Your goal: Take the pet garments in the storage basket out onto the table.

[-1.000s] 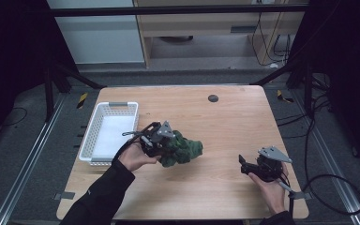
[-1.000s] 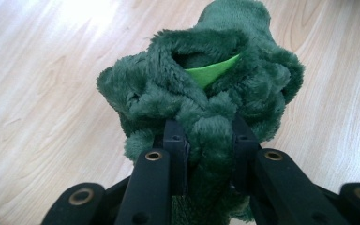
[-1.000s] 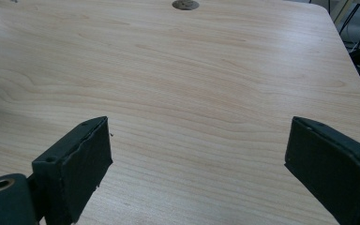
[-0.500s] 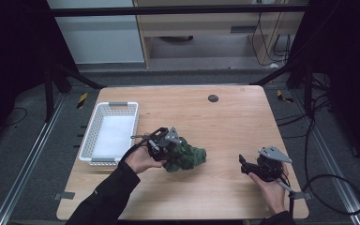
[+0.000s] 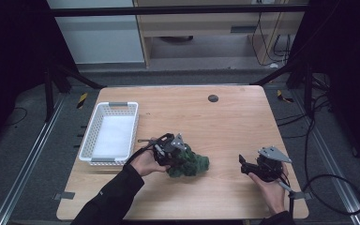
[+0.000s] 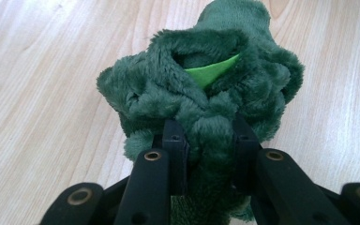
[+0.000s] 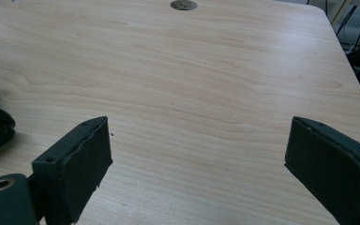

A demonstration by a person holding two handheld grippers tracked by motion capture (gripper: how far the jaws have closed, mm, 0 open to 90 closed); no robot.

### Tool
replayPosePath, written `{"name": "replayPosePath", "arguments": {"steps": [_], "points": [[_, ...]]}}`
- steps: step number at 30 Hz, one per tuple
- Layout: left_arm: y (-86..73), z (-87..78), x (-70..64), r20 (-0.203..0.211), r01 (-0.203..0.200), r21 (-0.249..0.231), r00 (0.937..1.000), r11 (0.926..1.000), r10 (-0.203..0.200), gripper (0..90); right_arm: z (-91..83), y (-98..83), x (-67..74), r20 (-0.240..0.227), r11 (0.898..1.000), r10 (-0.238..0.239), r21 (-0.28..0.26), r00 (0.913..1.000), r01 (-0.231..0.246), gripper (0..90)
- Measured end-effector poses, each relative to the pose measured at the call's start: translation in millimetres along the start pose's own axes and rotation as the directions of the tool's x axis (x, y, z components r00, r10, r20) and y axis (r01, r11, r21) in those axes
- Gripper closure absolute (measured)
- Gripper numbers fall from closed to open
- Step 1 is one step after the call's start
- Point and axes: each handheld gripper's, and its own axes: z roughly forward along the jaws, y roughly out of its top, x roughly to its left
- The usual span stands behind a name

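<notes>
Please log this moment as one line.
left tongs: shut on green plush toy | right tongs: open, idle | white basket: empty

obstacles: white basket (image 5: 110, 132) left edge | free: bare table (image 5: 225, 122) centre, right

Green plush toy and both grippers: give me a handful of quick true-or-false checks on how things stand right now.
1. The left gripper is clamped on the green plush toy. True.
2. The plush toy lies inside the white basket. False: it is on the table, right of the basket.
3. The right gripper is open with nothing between its jaws. True.
4. The right gripper touches the toy. False: it sits apart, near the table's right edge.
</notes>
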Motion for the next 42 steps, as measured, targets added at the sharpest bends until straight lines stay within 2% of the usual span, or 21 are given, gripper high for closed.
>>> {"name": "replayPosePath", "arguments": {"steps": [1,10,11,13,14,18,21,24,25,26,29,34,40,42], "points": [[-1.0,2.3,-0.1,0.006,-0.009,0.007,0.9999,0.9999,0.009,73.1,0.1,-0.1,-0.1,0.000,1.000,0.000,0.000,1.0000,0.000,7.3],[-4.6,7.8,-0.8,0.022,-0.004,-0.002,0.9998,1.0000,0.005,69.5,0.1,0.0,-0.1,-0.002,1.000,0.001,0.001,1.0000,-0.001,7.3],[-4.9,7.9,-0.8,0.022,-0.003,-0.001,0.9998,1.0000,0.003,65.6,0.1,0.1,0.1,-0.003,1.000,0.003,0.003,1.0000,-0.003,7.2],[-5.2,8.2,-1.2,0.024,-0.004,0.000,0.9997,1.0000,0.004,63.7,0.1,0.1,0.1,-0.003,1.000,0.002,0.002,1.0000,-0.002,7.2],[-5.5,8.6,-1.4,0.023,-0.004,0.000,0.9997,1.0000,0.004,57.9,-0.1,0.2,0.2,-0.004,1.000,0.005,0.004,1.0000,-0.005,7.2],[-6.0,9.2,-1.5,0.018,0.004,-0.001,0.9998,1.0000,-0.004,51.1,0.1,0.1,0.2,-0.004,1.000,0.001,0.004,1.0000,-0.001,7.2],[-6.3,9.4,-2.2,0.022,0.001,0.002,0.9998,1.0000,-0.001,41.2,0.3,0.0,0.2,-0.004,1.000,-0.001,0.005,1.0000,0.001,7.1],[-6.3,8.0,-3.3,0.007,-0.004,-0.004,1.0000,1.0000,0.004,35.2,0.2,0.1,0.3,-0.005,1.000,0.001,0.005,1.0000,-0.001,7.1],[-6.5,6.8,-3.3,0.008,-0.002,-0.012,1.0000,0.9999,0.002,35.2,0.2,0.0,0.2,-0.004,1.000,-0.002,0.004,1.0000,0.002,7.1],[-7.2,4.2,-3.0,0.010,0.006,-0.025,0.9999,0.9997,-0.006,31.5,0.2,0.0,0.1,-0.004,1.000,-0.001,0.004,1.0000,0.001,7.1],[-8.2,1.7,-2.9,0.011,0.004,-0.030,0.9999,0.9996,-0.004,28.4,0.1,0.1,0.0,-0.003,1.000,0.001,0.004,1.0000,-0.001,7.1],[-10.8,-9.7,-2.3,0.007,0.005,-0.055,1.0000,0.9985,-0.005,25.9,-0.1,0.2,0.2,-0.003,1.000,0.004,0.005,1.0000,-0.004,7.1],[-12.7,-21.1,-0.6,0.003,0.049,-0.103,0.9988,0.9935,-0.049,23.6,0.2,0.1,-0.2,0.000,1.000,0.001,0.003,1.0000,-0.001,7.0],[-13.2,-28.6,-0.5,-0.005,0.074,-0.144,0.9971,0.9867,-0.076,23.1,-0.1,0.2,-0.2,0.000,1.000,0.003,0.003,1.0000,-0.003,7.0]]}}
